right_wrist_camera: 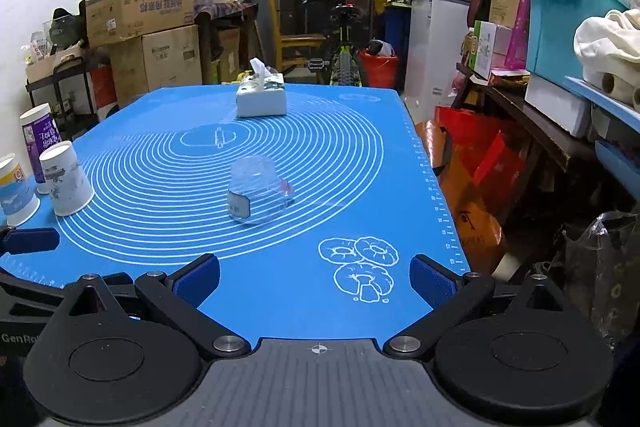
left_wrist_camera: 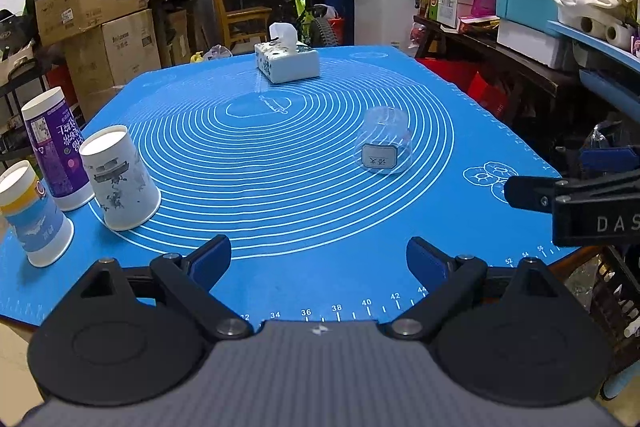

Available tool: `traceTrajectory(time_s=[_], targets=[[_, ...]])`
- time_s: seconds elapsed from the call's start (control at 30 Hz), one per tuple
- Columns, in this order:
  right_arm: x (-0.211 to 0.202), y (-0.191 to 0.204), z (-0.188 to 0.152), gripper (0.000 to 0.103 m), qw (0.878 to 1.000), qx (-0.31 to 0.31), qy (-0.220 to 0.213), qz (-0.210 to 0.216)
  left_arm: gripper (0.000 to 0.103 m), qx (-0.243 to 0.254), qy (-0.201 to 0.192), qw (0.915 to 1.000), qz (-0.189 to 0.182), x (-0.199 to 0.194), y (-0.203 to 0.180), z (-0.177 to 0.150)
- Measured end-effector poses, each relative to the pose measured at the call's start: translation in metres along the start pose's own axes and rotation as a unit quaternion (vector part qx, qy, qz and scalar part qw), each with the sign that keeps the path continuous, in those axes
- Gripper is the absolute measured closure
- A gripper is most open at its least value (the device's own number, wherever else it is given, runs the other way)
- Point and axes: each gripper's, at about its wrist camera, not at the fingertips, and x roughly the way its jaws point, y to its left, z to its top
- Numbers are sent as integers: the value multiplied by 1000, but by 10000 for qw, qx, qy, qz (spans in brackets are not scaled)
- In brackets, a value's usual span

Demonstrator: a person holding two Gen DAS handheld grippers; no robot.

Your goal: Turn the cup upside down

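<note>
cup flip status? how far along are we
Done, by the look of it: the clear plastic cup stands mouth down on the blue mat, its label reading inverted. The three paper cups at the mat's left edge are upside down too. In hand: nothing; left gripper and right gripper are both open and empty. Left: no upright cup visible.

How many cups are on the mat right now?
4, all upside down: three paper cups at the left edge, purple, grey-printed and blue-and-yellow, plus a clear plastic cup right of centre. None appears hidden.
</note>
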Motion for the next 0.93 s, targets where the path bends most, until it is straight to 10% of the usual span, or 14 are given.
traceTrajectory(time_s=[0.93], targets=[[3,-4,-1,2,10000,-25,62,7,9,-38,163,9998,-53,5,-2,1]])
